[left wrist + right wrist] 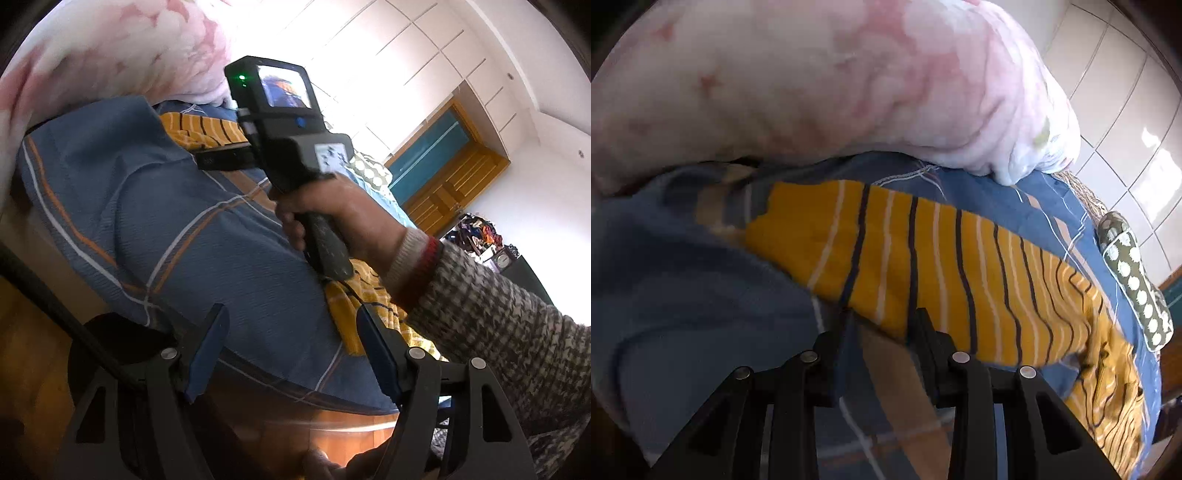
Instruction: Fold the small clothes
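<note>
Meanwhile the right tool (pixel 882 317) reaches the yellow striped garment (pixel 942 269) on the blue bed sheet (pixel 155 221), fingers apart, while the left tool (pixel 291 350) gapes wide

My left gripper (pixel 288 350) is hanging with its jaws spread wide, nothing between them. My right gripper (pixel 882 325) has its jaws parted too, narrower. From the left cam I see my right hand (pixel 332 218) wrapped around its handle.
</note>
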### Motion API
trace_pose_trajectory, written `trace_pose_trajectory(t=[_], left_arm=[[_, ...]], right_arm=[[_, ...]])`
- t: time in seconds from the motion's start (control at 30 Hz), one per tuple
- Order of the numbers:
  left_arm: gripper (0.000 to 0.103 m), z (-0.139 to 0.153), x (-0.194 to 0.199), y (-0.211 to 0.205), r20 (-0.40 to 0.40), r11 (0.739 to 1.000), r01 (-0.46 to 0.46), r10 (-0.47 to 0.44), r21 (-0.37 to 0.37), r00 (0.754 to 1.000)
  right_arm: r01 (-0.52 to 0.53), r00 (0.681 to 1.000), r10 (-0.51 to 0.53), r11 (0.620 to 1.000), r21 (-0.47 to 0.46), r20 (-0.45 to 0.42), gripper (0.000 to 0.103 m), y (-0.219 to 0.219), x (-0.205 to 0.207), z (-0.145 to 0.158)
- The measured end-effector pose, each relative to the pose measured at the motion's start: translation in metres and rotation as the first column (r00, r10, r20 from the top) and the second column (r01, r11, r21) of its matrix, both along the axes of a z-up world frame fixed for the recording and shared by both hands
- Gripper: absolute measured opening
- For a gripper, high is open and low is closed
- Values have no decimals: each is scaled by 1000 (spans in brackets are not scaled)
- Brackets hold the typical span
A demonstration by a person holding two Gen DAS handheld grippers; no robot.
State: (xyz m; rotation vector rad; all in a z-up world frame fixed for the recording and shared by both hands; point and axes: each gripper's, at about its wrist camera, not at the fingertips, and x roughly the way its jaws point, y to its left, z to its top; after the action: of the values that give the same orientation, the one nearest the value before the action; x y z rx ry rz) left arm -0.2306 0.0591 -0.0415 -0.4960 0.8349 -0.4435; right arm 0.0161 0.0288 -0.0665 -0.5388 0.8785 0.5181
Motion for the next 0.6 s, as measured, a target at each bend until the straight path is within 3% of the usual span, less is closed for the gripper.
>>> trace_pose_trajectory(t=[0.2, 0.3, 0.4, 0.5, 0.6], left_arm=[[70, -7, -2, 12, -18, 999, -19, 18, -41, 1000], [70, -7, -3, 13, -22, 999, -23, 22, -45, 1000], [70, -9, -4, 14, -17, 999, -28, 28, -35, 999], [70, -5, -2, 9, -12, 999, -22, 22, -23, 1000], [70, 1, 0, -1, -6, 1000, -2, 2, 0, 1000]], right_arm=[[8, 1000, -7, 999, -40, 10, 34, 22, 17, -4], [21, 1000, -21, 1000, 7, -11, 10, 27, 21, 4], [82, 996, -79, 990, 118, -30, 7, 11, 26, 26], [210, 978, -195, 936, 282, -78, 7, -36, 39, 60], [379, 925, -349, 826, 417, -151, 7, -124, 55, 89]])
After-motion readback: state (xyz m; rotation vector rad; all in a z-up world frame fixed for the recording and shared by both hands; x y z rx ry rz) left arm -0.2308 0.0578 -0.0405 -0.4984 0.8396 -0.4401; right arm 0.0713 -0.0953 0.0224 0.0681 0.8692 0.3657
